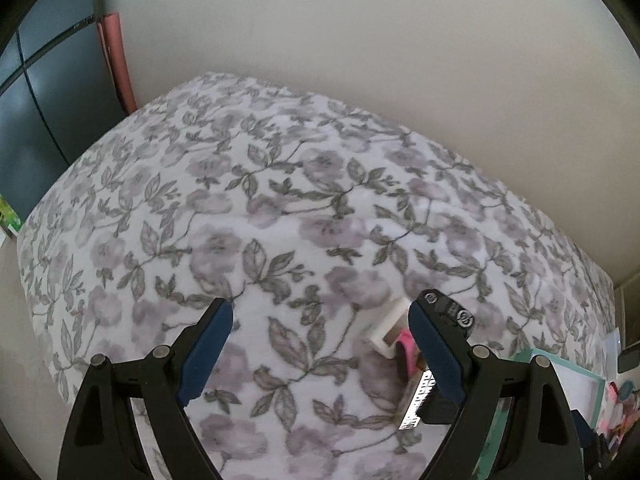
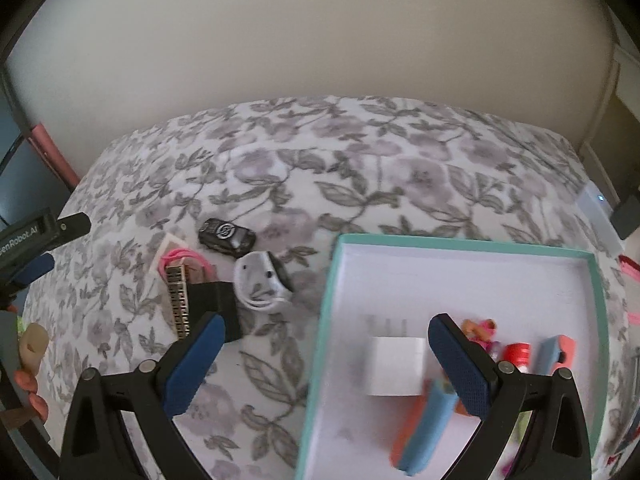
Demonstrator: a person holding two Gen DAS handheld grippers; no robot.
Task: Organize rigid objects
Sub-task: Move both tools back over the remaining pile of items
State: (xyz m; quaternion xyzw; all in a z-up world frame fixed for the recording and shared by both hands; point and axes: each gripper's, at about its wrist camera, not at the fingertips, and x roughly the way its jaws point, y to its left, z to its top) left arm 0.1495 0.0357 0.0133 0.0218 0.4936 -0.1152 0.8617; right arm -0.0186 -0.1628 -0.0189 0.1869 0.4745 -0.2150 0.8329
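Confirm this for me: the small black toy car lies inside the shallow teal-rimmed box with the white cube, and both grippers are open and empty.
Wrong on the car. The small black toy car lies on the floral bedspread, left of the shallow teal-rimmed box, as the right wrist view shows. The white cube is in the box, and the left gripper and right gripper are open and empty.

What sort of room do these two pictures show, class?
Probably a bedroom: a bed under a fleecy floral blanket against a plain cream wall, with small belongings and a teal-rimmed cardboard box on it.
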